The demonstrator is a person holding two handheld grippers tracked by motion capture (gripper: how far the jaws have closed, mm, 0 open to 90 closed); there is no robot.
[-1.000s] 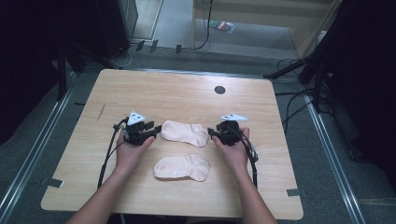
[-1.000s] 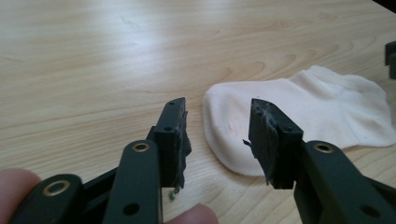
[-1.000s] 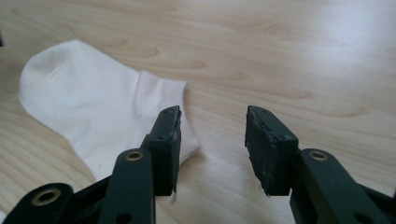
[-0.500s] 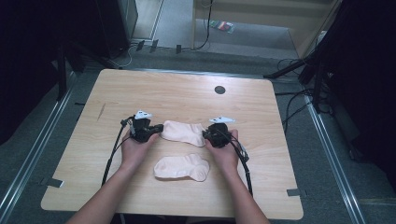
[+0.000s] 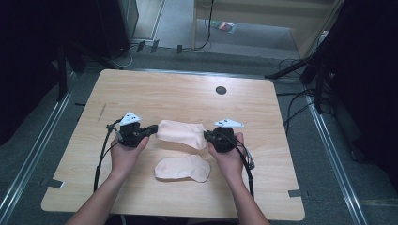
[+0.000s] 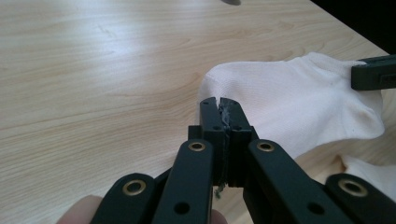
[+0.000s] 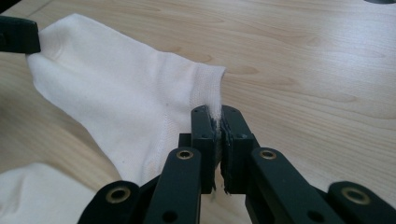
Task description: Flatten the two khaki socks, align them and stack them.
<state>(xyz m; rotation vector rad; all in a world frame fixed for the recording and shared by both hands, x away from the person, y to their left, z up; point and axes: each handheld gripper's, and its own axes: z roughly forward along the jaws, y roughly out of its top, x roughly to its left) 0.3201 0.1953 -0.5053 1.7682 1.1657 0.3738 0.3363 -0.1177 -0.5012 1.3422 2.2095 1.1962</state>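
Observation:
A pale cream sock (image 5: 180, 133) hangs stretched between my two grippers, a little above the wooden table (image 5: 187, 93). My left gripper (image 5: 152, 129) is shut on the sock's left end, and the fabric (image 6: 299, 102) is pinched between its black jaws (image 6: 219, 106). At the other end, the right gripper (image 5: 207, 136) has just closed its jaws on the sock's ribbed edge (image 7: 121, 93), gripped at the tips (image 7: 218, 115). A second cream sock (image 5: 183, 168) lies flat on the table just nearer the person, between the two hands.
A small dark round hole (image 5: 221, 90) sits near the table's far edge. Black cables (image 5: 101, 159) trail from both grippers toward the near edge. Dark stands and floor cables surround the table. Bare wood lies on the far half and at both sides.
Both grippers moved in to the far sock's ends and shut on them. The sock now hangs raised and taut between them. The near sock has not moved.

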